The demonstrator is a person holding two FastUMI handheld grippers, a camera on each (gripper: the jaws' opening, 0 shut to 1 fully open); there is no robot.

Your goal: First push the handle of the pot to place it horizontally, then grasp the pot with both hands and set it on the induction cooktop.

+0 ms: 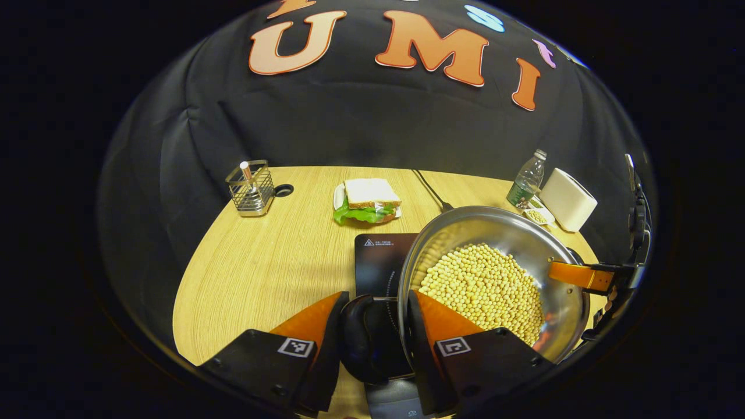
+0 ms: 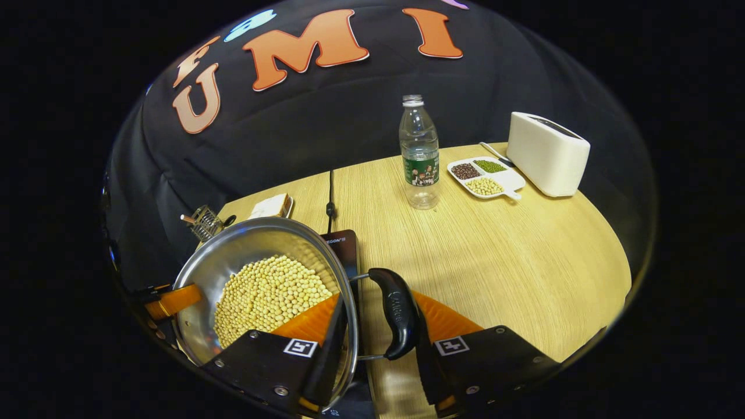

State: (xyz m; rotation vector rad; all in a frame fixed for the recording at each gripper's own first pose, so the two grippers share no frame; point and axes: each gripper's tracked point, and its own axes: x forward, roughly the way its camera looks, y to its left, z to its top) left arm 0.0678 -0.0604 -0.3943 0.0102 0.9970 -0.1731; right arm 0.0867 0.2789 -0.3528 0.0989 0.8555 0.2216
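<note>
your left claw (image 1: 375,340) – pinching pot (image 1: 512,244) handle and rim | your right claw (image 2: 378,343) – pinching opposite handle (image 2: 394,311) | pot over induction cooktop (image 1: 378,256)

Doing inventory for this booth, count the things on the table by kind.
Cookware: 2, steel pot of yellow beans, black induction cooktop
Food: 2, lettuce sandwich, white bean tray
Containers: 2, clear plastic bottle, wire caddy
White toaster: 1
Total: 7

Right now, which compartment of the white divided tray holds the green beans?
The far compartment of the white divided tray, nearest the white toaster; the others hold dark and pale beans.
</note>
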